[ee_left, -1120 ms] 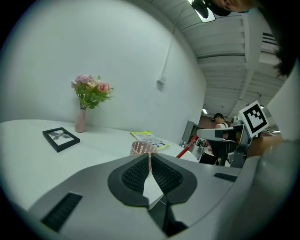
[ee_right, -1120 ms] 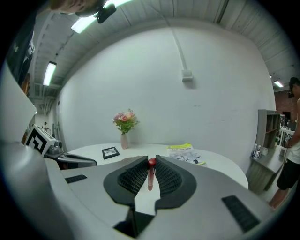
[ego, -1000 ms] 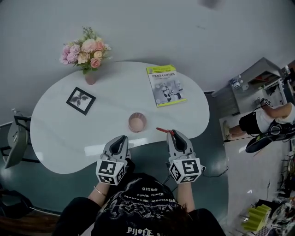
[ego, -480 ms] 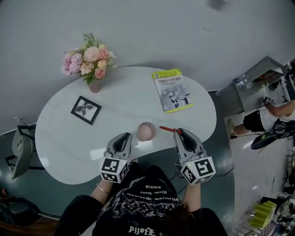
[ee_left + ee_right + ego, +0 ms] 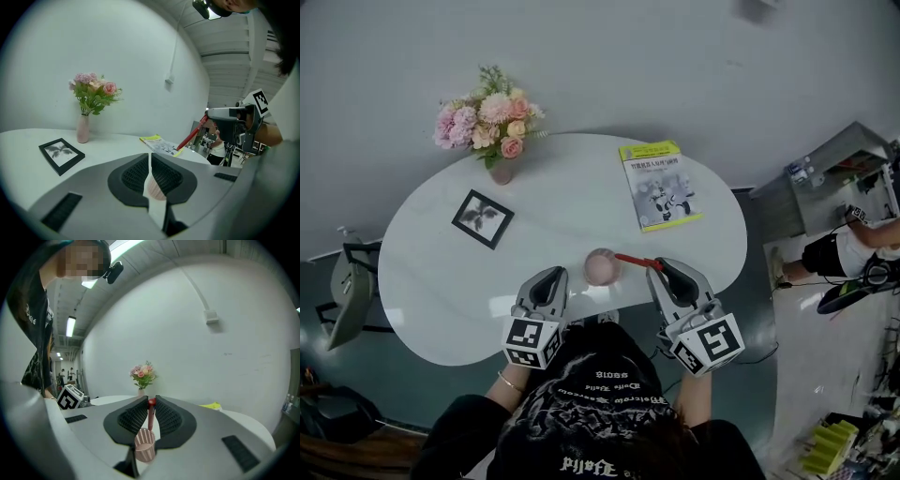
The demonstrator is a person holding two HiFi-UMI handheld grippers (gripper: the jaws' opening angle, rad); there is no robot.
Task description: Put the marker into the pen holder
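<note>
Right gripper [image 5: 661, 266] jaws pinch the slim red marker [image 5: 636, 260], aiming it at the pink perforated pen holder [image 5: 602, 268] by the white tabletop [image 5: 553, 225] front edge; left gripper [image 5: 548, 278] jaws closed, empty.

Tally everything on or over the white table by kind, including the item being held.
Vase of flowers: 1
Picture frame: 1
Booklet: 1
Pen holder: 1
Red marker: 1
Total: 5

White curved table [image 5: 441, 291] against a pale wall [image 5: 675, 66], teal floor [image 5: 403, 375].
</note>
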